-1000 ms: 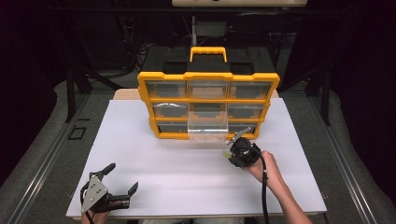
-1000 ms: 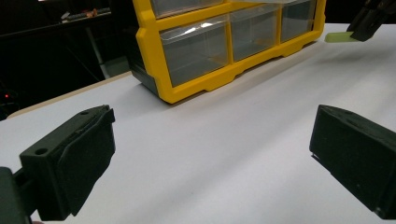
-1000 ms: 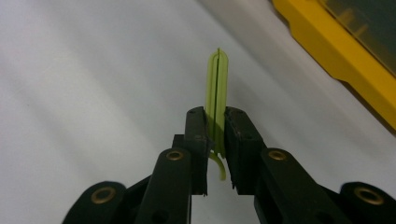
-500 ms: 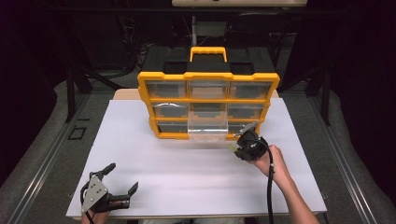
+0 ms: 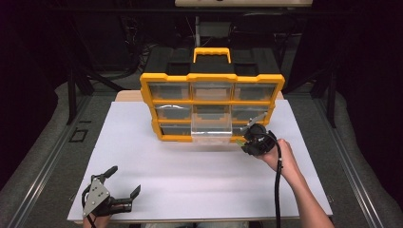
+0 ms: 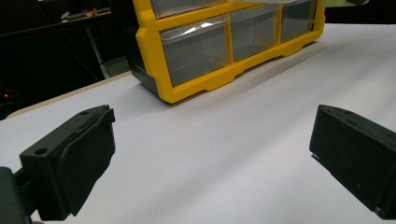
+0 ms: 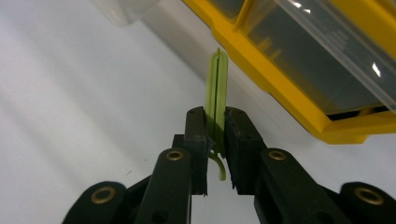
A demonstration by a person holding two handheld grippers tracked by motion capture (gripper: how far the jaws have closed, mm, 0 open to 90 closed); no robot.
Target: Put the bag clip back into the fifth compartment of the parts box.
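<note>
Now | right gripper [image 7: 215,140] fingers clamp green strip [image 7: 216,84] beside organizer [image 5: 211,107] edge; left gripper [image 5: 114,192] fingers apart, open table [image 5: 190,180]

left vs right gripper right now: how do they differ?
The left gripper has its jaws wide open with nothing between them; the right gripper is shut on a thin green strip. The left gripper sits low near the table's front edge, far from the yellow drawer cabinet; the right gripper is up close to the cabinet's lower right corner, beside the pulled-out clear drawer. Both have black jaws and are hand-held.
</note>
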